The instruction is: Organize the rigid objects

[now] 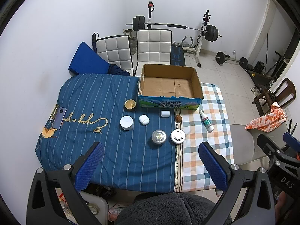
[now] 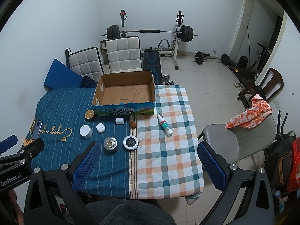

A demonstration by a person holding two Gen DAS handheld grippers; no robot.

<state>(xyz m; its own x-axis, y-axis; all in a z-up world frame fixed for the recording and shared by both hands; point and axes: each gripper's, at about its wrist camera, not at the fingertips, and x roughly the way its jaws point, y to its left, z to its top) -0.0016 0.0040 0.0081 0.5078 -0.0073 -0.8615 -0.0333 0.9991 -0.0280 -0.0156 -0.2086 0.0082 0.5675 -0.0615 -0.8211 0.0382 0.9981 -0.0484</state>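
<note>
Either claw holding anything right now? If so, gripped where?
Nothing is held. The left claw and the right claw are both open above the table's near edge, clear of every item.

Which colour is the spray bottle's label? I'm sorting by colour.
Green and white, on the white spray bottle lying on the checked cloth; clearest in the right wrist view.

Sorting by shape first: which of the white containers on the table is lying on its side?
The white spray bottle with the green label, flat on the checked cloth; the round jars stand upright.
</note>
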